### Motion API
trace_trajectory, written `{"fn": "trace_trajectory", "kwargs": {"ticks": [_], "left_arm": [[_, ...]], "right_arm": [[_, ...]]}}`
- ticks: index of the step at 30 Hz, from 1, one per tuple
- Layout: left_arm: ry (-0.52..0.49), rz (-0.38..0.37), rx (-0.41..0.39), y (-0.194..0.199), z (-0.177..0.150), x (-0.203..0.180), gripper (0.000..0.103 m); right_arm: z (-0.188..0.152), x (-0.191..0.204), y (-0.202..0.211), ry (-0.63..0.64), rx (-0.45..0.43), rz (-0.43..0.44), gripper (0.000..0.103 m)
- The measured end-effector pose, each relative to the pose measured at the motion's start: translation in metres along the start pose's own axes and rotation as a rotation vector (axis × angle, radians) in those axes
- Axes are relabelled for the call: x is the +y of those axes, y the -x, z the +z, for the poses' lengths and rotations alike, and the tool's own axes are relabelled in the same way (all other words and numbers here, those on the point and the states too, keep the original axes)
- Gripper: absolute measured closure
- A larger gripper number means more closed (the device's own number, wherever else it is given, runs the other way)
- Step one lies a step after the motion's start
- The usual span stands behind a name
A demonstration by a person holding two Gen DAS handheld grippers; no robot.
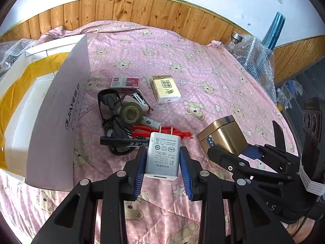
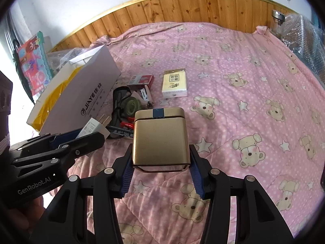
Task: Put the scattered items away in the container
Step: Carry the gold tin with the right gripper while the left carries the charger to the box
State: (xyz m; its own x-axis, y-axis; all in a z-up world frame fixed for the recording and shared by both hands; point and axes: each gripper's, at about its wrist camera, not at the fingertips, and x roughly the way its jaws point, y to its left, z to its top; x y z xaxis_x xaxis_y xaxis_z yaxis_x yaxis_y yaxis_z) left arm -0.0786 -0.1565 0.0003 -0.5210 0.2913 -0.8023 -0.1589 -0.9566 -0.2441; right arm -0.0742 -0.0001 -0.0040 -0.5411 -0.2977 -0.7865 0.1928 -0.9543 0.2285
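My left gripper (image 1: 163,158) is shut on a grey-white plug charger (image 1: 163,155), held above the pink bedspread with its prongs pointing away. My right gripper (image 2: 160,162) is shut on a gold square tin (image 2: 160,140) with a blue seal strip; the tin (image 1: 222,134) also shows at the right of the left wrist view. The white open box (image 1: 59,109) with yellow lining (image 1: 14,93) stands to the left. A pile in front of it holds a tape roll (image 1: 131,113), black cable (image 1: 110,101), stapler (image 1: 141,100), black marker (image 1: 124,142), red item (image 1: 162,131), staple box (image 1: 125,83) and cream carton (image 1: 165,89).
A pink bear-print bedspread (image 2: 243,93) covers the bed, with open room to the right. Wood panelling (image 2: 182,8) runs behind. Bubble wrap (image 1: 254,61) and a glass jar (image 1: 235,38) sit at the far right corner; a colourful toy box (image 2: 32,63) stands at the left.
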Motion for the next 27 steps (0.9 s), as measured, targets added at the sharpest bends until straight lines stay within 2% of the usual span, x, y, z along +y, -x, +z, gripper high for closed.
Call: {"fn": "trace_trajectory", "kwargs": {"ticks": [18, 27], "left_arm": [[0.018, -0.011, -0.043, 0.032, 0.013, 0.009, 0.069], [0.041, -0.012, -0.085, 0.05, 0.026, 0.023, 0.069]], "right_arm": [[0.016, 0.026, 0.013, 0.019, -0.022, 0.006, 0.051], [0.038, 0.051, 0.017, 0.065, -0.048, 0.016, 0.051]]}}
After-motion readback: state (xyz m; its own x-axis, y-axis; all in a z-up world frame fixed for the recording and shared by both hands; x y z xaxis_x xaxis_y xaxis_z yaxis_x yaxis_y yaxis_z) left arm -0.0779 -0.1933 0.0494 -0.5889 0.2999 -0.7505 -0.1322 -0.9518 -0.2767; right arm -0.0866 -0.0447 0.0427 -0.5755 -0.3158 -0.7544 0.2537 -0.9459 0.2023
